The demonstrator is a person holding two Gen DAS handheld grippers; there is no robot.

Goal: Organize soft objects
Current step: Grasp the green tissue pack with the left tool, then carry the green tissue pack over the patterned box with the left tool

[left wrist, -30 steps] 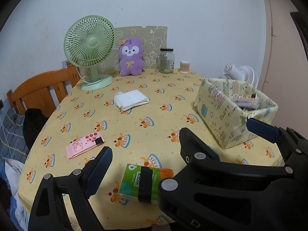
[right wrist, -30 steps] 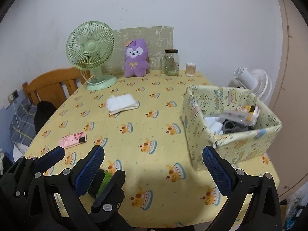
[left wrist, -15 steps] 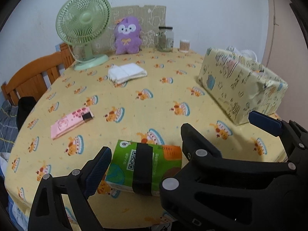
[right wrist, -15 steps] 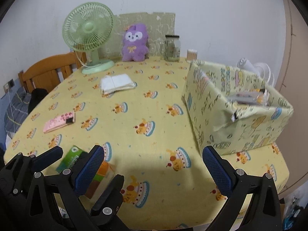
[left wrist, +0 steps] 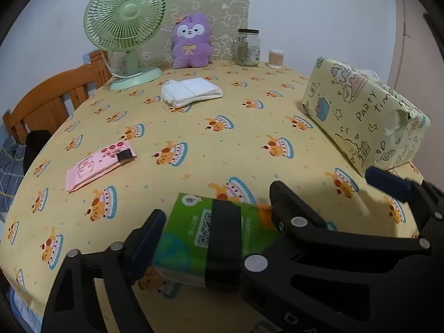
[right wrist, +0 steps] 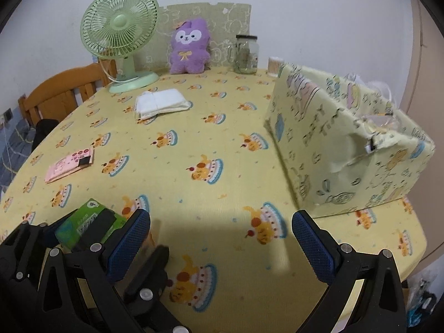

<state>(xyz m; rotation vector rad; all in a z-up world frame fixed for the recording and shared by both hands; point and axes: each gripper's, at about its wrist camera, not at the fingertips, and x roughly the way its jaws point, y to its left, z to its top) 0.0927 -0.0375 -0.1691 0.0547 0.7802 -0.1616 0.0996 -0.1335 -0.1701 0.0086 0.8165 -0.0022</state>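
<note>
A green tissue pack with a black band [left wrist: 211, 233] lies at the near edge of the yellow table; it also shows in the right wrist view [right wrist: 86, 224]. My left gripper [left wrist: 216, 222] is open with its fingers on either side of the pack. My right gripper [right wrist: 219, 241] is open and empty over the tablecloth. A pink tissue pack [left wrist: 97, 166] lies to the left. Folded white cloth [left wrist: 191, 91] lies in the middle far part. A purple plush [left wrist: 191, 41] sits at the back. A patterned yellow box [left wrist: 363, 116] stands at the right.
A green desk fan [left wrist: 127, 36], a glass jar [left wrist: 247, 47] and a small cotton-swab cup [left wrist: 276, 58] stand along the back edge. A wooden chair [left wrist: 52, 105] stands at the left of the table. The box holds some items [right wrist: 377, 119].
Both grippers have dropped lower and moved forward over the table. The left gripper's fingers have come down around the green tissue pack, which was ahead of them before.
</note>
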